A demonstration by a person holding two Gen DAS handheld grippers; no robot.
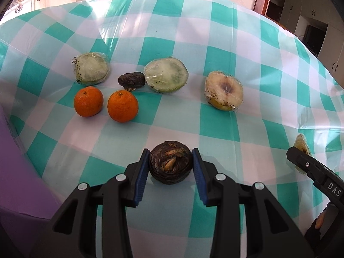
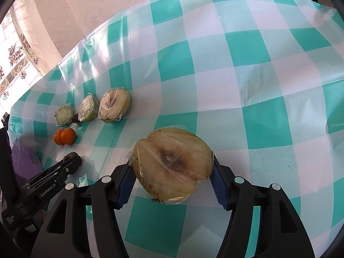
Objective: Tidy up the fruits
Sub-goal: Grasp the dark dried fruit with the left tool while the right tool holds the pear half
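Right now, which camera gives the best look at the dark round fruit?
The left wrist view: the dark round fruit sits close, centred between the left tool pads, its top visible. In the right wrist view only a small dark sliver shows beyond that tool's tip.

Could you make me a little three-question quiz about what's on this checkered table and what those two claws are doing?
1. How many oranges lie on the tablecloth?
2. True or false: the left gripper is shut on an orange.
3. The right gripper grips: A) a wrapped pear half B) an orange C) nothing.

Key: 1) two; 2) false, it is shut on a dark round fruit; 3) A.
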